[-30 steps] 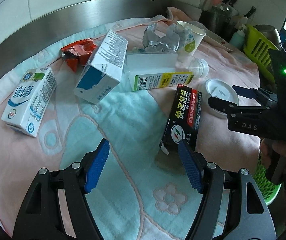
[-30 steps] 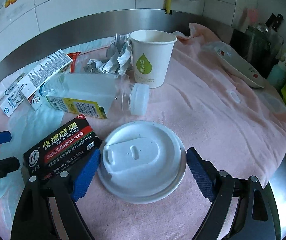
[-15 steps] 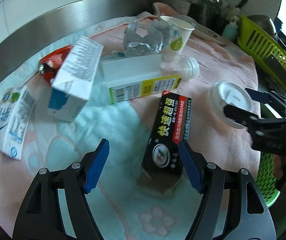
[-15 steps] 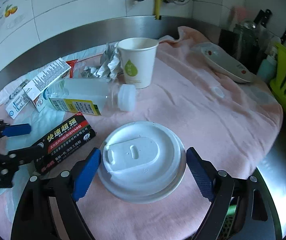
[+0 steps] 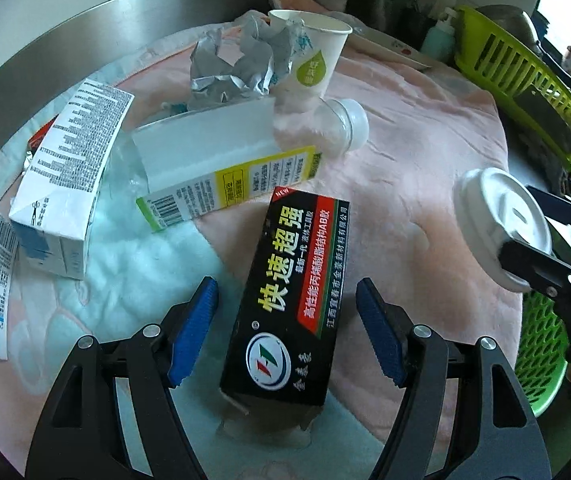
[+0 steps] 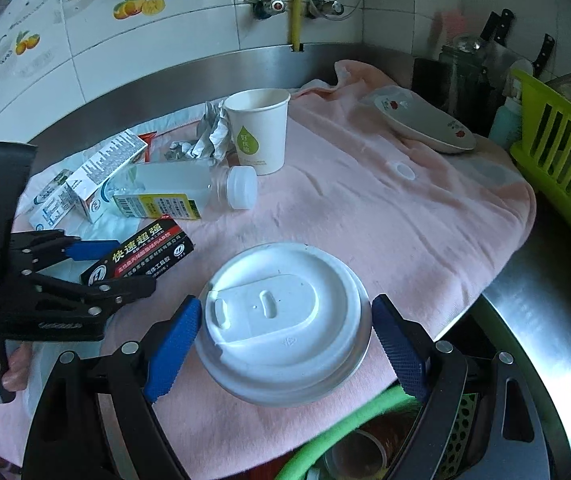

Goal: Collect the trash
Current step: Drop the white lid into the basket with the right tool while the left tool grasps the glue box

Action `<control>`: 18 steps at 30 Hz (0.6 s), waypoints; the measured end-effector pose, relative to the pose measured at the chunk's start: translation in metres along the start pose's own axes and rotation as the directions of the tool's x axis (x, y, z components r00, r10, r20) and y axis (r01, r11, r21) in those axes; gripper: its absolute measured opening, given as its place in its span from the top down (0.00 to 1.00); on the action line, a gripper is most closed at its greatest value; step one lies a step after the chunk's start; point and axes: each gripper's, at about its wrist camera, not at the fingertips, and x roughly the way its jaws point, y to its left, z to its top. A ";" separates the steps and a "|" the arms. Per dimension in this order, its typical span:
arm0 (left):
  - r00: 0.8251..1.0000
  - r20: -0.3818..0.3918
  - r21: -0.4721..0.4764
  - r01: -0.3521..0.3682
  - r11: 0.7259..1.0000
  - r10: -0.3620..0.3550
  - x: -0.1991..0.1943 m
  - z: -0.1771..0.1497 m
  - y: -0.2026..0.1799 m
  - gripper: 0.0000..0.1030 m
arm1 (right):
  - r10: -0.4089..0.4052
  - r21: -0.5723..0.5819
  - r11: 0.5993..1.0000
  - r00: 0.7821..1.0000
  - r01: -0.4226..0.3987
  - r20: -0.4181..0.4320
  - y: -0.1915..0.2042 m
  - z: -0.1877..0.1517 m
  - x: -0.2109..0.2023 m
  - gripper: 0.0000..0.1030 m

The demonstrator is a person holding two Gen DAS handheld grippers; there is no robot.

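Most of the trash is not yet collected: two cartons [image 5: 69, 184], a bottle [image 5: 225, 160], crumpled foil [image 5: 233, 68], a paper cup [image 5: 313, 64] and a red wrapper [image 5: 39, 136] lie toward the back-left of the towel [image 5: 405, 128] that covers the bench. A green bin [image 6: 345, 440] waits below the front edge, with something already inside, too dim to name.

The right gripper [image 6: 285, 344] grasps a white lid [image 6: 281, 320], jaws wide, blue pads at both sides of its rim; the lid looks lifted off the towel at the front edge, just above the bin. My guess is that it goes in next.

The left gripper [image 5: 285, 332] is released: its jaws have just been closing a little and straddle the black box [image 5: 289, 300], but a gap shows between each pad and the box's sides. The box lies flat near the towel's front, left of the lid, not yet gripped.
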 end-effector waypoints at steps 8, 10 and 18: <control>1.000 0.012 -0.022 0.016 1.000 -0.016 -0.005 0.001 0.000 0.54 | -0.018 0.022 1.000 1.000 0.018 0.021 -0.009 -0.018 -0.029 0.19; 0.999 0.019 -0.030 0.027 0.999 -0.026 -0.012 -0.003 -0.001 0.54 | -0.032 0.028 0.999 0.999 0.031 0.024 -0.014 -0.026 -0.038 0.19; 0.992 0.087 0.042 0.091 0.995 -0.094 -0.053 -0.015 -0.039 0.54 | -0.115 0.080 0.990 0.993 0.115 -0.011 -0.048 -0.074 -0.074 0.19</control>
